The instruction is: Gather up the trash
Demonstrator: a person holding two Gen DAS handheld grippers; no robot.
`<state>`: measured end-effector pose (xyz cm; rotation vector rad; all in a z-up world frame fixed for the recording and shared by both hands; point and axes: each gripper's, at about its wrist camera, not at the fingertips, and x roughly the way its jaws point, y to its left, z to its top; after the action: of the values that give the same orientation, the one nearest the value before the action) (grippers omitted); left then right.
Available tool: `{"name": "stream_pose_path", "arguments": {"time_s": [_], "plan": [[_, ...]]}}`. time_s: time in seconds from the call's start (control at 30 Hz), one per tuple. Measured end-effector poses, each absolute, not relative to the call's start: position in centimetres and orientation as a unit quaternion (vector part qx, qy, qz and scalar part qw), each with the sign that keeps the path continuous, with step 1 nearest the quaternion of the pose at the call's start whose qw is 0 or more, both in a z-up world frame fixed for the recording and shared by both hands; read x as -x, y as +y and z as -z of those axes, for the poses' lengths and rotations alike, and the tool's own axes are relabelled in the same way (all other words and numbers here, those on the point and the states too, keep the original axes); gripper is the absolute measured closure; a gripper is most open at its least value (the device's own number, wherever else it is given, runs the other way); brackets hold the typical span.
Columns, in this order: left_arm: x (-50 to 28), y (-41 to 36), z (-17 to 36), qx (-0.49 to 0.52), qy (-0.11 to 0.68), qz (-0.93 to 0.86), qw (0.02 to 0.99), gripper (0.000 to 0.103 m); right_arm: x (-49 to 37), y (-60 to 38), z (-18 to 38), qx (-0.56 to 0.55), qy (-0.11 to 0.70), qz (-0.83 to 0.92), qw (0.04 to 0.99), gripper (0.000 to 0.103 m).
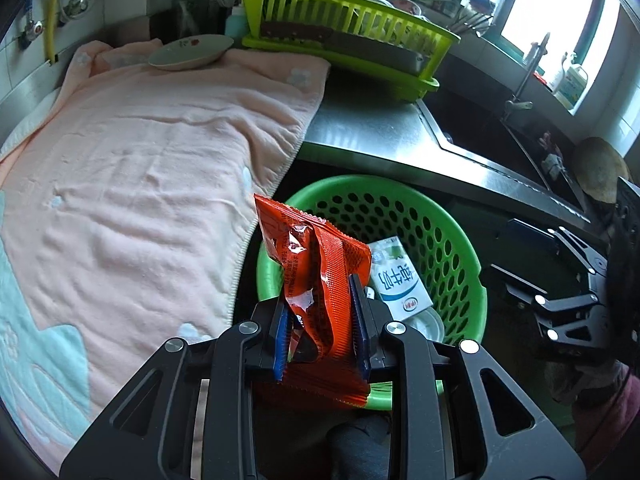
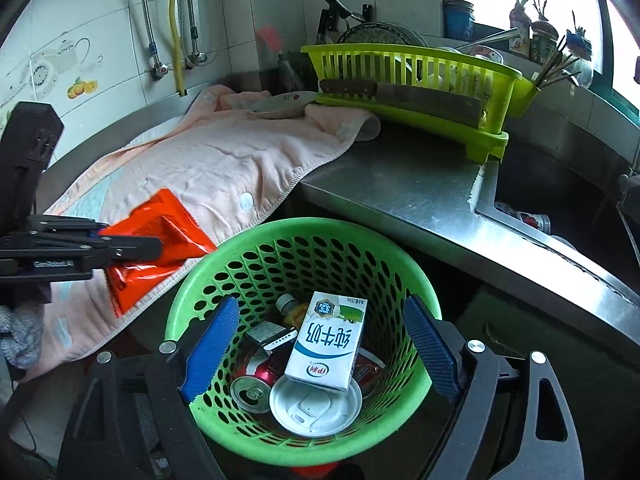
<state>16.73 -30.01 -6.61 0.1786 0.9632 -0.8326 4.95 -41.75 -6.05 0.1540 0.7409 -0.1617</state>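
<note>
My left gripper [image 1: 322, 320] is shut on a crumpled red snack wrapper [image 1: 316, 264] and holds it over the near left rim of the green perforated trash basket [image 1: 456, 264]. In the right wrist view the wrapper [image 2: 156, 240] hangs just left of the basket [image 2: 208, 280], held by the left gripper [image 2: 132, 250]. My right gripper [image 2: 320, 344] is open and empty above the basket, its blue pads [image 2: 212, 344] wide apart. Inside lie a white milk carton [image 2: 328, 340], a red can [image 2: 256, 380], a white round lid [image 2: 316, 404] and other trash.
A pink towel [image 1: 152, 168] covers the steel counter [image 2: 400, 184] on the left, with a shallow plate [image 1: 192, 53] at its far end. A lime dish rack [image 2: 412, 88] with a cleaver stands behind. The sink [image 2: 560, 204] lies to the right.
</note>
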Motion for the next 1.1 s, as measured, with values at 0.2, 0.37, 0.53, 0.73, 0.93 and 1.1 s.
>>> {"name": "stream_pose_path", "arguments": {"time_s": [0.2,0.37,0.53,0.73,0.93,1.1], "plan": [[-16.5,-31.1,7.9,-0.089,0.461,0.388,0.793,0.068,-3.7,-41.5,6.2,-0.088,0.353,0.08,0.928,0.02],[-16.5,-30.9,8.5,-0.086,0.466,0.382,0.794,0.053,-3.0,-40.9,6.6,-0.095,0.351,0.08,0.928,0.019],[-16.5,-30.1,8.3,-0.077,0.466,0.382,0.794,0.046,-2.5,-40.1,6.5,-0.099,0.347,0.081,0.929,0.015],[-16.1,-28.3,6.9,-0.058,0.455,0.376,0.805,0.038,-2.0,-39.4,6.6,-0.119,0.342,0.079,0.929,0.014],[-15.2,-25.8,5.4,-0.053,0.431,0.364,0.824,0.024,-1.8,-38.2,6.7,-0.122,0.346,0.083,0.927,0.014],[-14.6,-23.9,4.4,-0.061,0.412,0.345,0.841,0.015,-1.7,-37.0,6.3,-0.112,0.345,0.087,0.928,0.013]]}}
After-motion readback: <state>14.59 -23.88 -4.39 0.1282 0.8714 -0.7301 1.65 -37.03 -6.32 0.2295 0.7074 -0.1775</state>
